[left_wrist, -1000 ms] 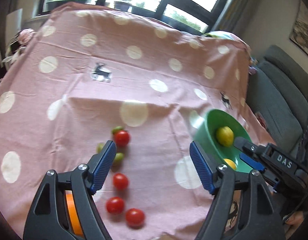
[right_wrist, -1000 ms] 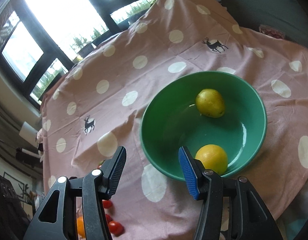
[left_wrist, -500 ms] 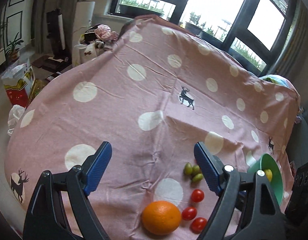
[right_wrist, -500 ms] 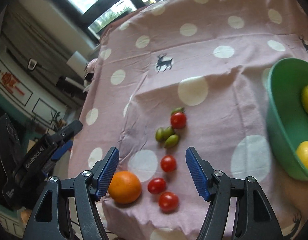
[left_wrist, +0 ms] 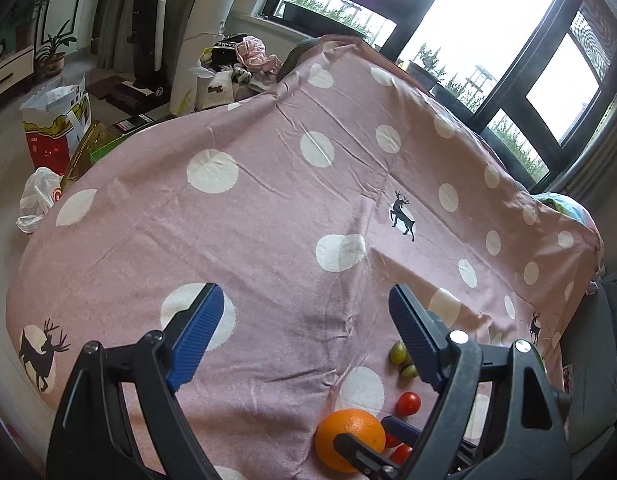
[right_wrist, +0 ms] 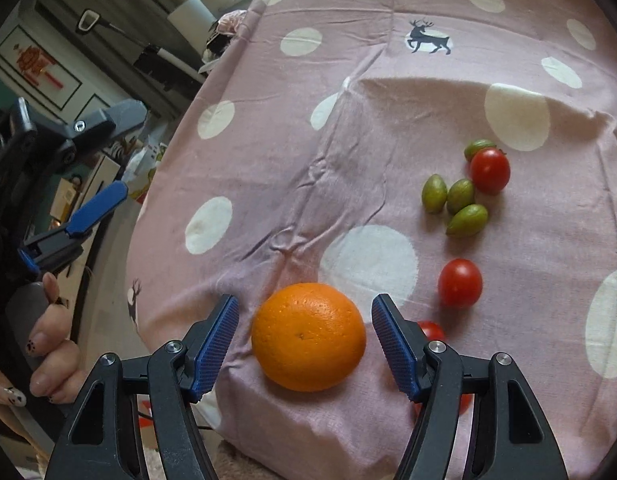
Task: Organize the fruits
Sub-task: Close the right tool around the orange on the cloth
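An orange (right_wrist: 308,336) lies on the pink dotted cloth (right_wrist: 368,112) near its front edge. My right gripper (right_wrist: 304,344) is open with its blue pads on either side of the orange, not touching it. Red cherry tomatoes (right_wrist: 459,282) and several small green fruits (right_wrist: 452,200) lie to the right. My left gripper (left_wrist: 304,332) is open and empty above bare cloth (left_wrist: 268,220); the orange (left_wrist: 348,434) and the right gripper show at that view's bottom right. The green bowl is out of view.
The cloth drops off at the front and left edges. Bags (left_wrist: 56,128), boxes and clothes sit on the floor beyond the left edge. A grey sofa (left_wrist: 596,360) stands on the right. The left gripper shows at the left of the right wrist view (right_wrist: 74,184).
My right gripper has swung left from the green bowl and come down around the orange. My left gripper has drawn back and left, away from the fruits.
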Tool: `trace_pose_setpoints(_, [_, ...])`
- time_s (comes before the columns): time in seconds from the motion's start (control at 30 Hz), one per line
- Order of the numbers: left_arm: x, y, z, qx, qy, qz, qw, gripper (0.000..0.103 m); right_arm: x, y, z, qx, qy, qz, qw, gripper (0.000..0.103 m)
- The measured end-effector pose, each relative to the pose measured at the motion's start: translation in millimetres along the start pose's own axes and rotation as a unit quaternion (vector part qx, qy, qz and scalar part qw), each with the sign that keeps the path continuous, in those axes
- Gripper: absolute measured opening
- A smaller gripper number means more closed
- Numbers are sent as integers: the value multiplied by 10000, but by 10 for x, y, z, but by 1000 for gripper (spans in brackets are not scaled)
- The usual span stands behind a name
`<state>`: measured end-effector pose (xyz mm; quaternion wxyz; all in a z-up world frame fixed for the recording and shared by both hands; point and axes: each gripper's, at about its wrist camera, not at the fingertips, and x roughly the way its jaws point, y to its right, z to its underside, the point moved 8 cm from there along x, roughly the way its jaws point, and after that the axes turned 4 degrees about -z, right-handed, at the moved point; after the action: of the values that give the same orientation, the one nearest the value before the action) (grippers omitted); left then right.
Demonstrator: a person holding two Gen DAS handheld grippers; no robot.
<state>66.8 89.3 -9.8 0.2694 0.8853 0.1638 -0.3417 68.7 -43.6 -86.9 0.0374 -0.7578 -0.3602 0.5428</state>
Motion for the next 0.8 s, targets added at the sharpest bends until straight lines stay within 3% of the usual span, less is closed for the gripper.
trace_pose_setpoints(0.17, [11, 3, 11, 0, -62, 42, 10000, 85, 87, 1, 34, -107, -112, 262, 9995, 70])
trace_pose_setpoints(0.43, [-12, 21, 17, 40, -51, 50, 10000, 85, 225, 42, 81, -55, -325, 313, 9990, 70])
trace_pose_setpoints(0.6, [5, 91, 46, 148, -85, 78, 9998, 85, 208, 90, 45, 135, -176, 154, 9996, 67])
trace_pose_setpoints(0.8, [14, 188, 81, 270, -114, 148, 9995, 85, 96, 186, -12, 410, 105, 369, 9984, 66])
